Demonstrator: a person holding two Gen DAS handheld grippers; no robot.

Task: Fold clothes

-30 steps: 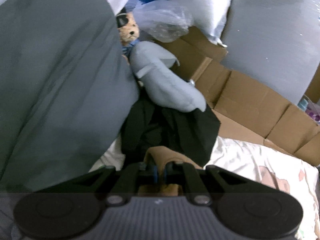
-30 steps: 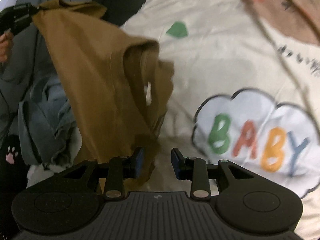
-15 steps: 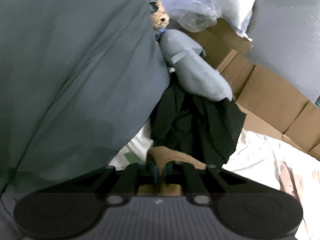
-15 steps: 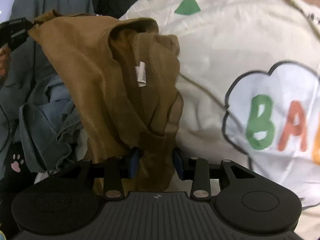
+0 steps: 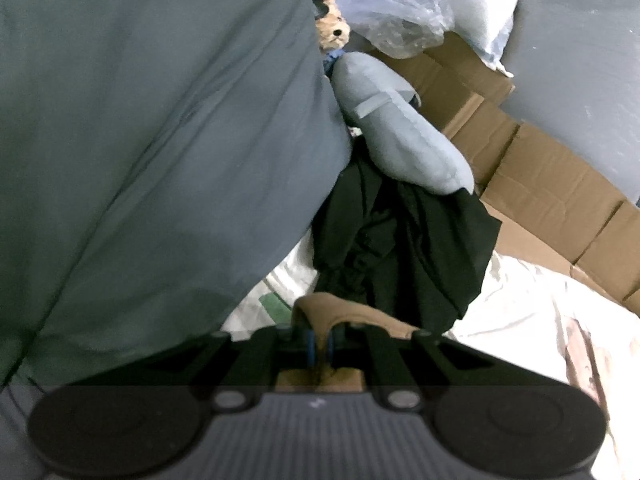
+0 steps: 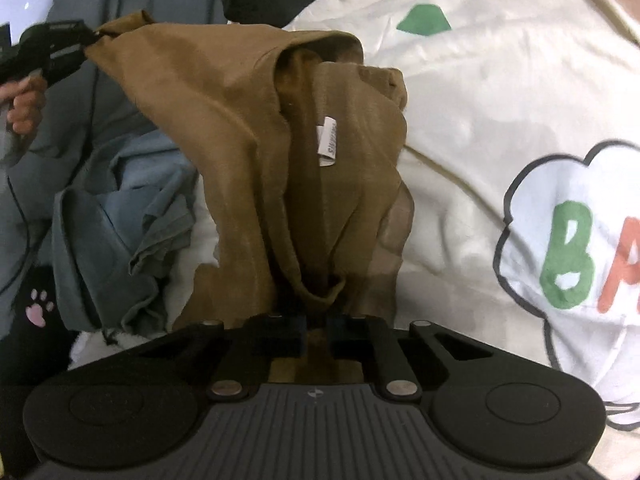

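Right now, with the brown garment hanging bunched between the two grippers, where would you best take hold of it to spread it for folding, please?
Probably at the neck opening beside the white label of the brown garment, coming from the bedsheet side. That edge faces there, unobstructed; the left gripper and right gripper already pinch its other ends.

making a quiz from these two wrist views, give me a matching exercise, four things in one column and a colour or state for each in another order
Things:
1. brown garment
2. white tag
3. bedsheet
4. blue-grey cloth

States:
A. crumpled left of the brown garment
B. cream, printed with green and orange letters
C. gripped by both the left gripper and right gripper
D. sewn inside the brown folds

Pairs: 1-C, 2-D, 3-B, 4-A
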